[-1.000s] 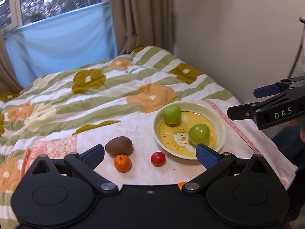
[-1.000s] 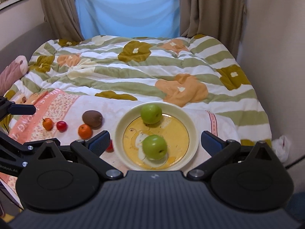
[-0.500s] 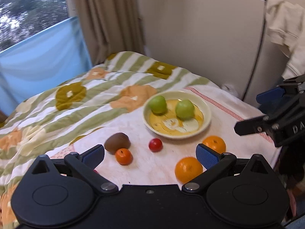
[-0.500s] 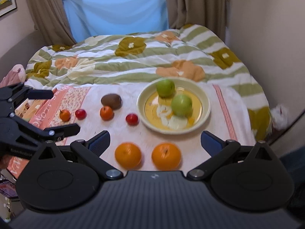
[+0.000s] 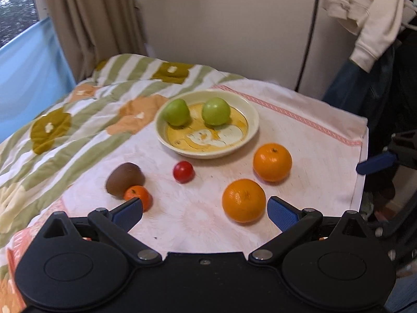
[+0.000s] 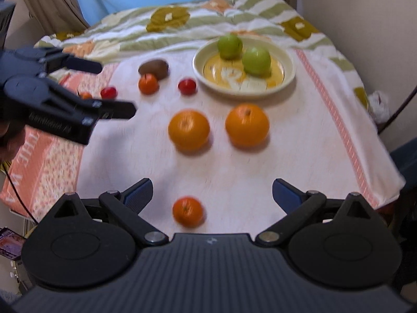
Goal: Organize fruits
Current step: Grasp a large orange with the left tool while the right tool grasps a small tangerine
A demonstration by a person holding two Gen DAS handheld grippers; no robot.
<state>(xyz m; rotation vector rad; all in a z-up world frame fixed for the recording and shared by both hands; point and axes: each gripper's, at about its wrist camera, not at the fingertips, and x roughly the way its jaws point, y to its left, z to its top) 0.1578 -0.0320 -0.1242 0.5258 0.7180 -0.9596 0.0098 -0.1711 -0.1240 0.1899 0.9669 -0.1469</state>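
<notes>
A cream plate (image 5: 251, 130) (image 6: 286, 78) holds two green apples (image 5: 215, 111) (image 6: 256, 60). On the white cloth lie two big oranges (image 5: 243, 200) (image 6: 246, 125), a kiwi (image 5: 125, 180) (image 6: 153, 69), a small mandarin (image 5: 138, 197) (image 6: 148, 84) and a red cherry tomato (image 5: 183, 172) (image 6: 186, 86). Another mandarin (image 6: 187, 211) lies between my right gripper's open fingers. My left gripper (image 5: 204, 212) is open and empty, just short of the near orange; it also shows at the left of the right wrist view (image 6: 99, 91). My right gripper (image 6: 212, 195) is open and empty.
A second cherry tomato (image 6: 108, 92) and a small orange fruit (image 6: 85, 95) lie at the cloth's left, by a pink patterned cloth (image 6: 49, 156). A striped floral quilt (image 5: 65, 109) covers the bed behind. Clothes (image 5: 365, 13) hang at the right. The cloth's right edge (image 5: 362, 156) drops off.
Both grippers have pulled back and turned, so the two big oranges and the near mandarin have come into view. Both stay open. The fruits have not moved.
</notes>
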